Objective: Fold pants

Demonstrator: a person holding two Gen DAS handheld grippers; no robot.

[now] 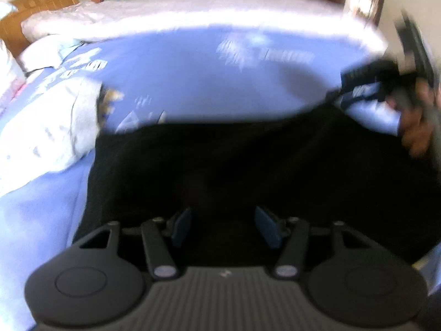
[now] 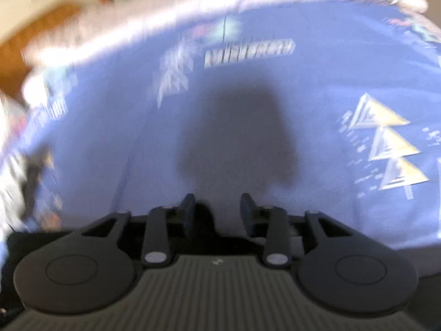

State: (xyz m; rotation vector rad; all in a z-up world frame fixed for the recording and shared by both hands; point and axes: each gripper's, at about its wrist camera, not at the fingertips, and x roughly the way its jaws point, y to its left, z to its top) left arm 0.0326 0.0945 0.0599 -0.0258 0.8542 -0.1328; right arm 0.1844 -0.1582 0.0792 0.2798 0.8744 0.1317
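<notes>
The black pants (image 1: 248, 171) lie spread on the blue patterned bedsheet (image 1: 193, 77), filling the lower middle of the left wrist view. My left gripper (image 1: 222, 222) is open just above the pants, with nothing between its fingers. In the right wrist view my right gripper (image 2: 217, 209) is open over the blue sheet (image 2: 248, 96), with a strip of black fabric (image 2: 35, 237) under its body at the lower left. The right gripper and the hand holding it also show at the right edge of the left wrist view (image 1: 413, 82), by a raised corner of the pants. Both views are motion-blurred.
A grey-white garment (image 1: 49, 127) lies on the sheet left of the pants. Pale pillows and a quilt (image 1: 165, 13) run along the far side of the bed, with a wooden headboard (image 1: 35, 2) at the far left.
</notes>
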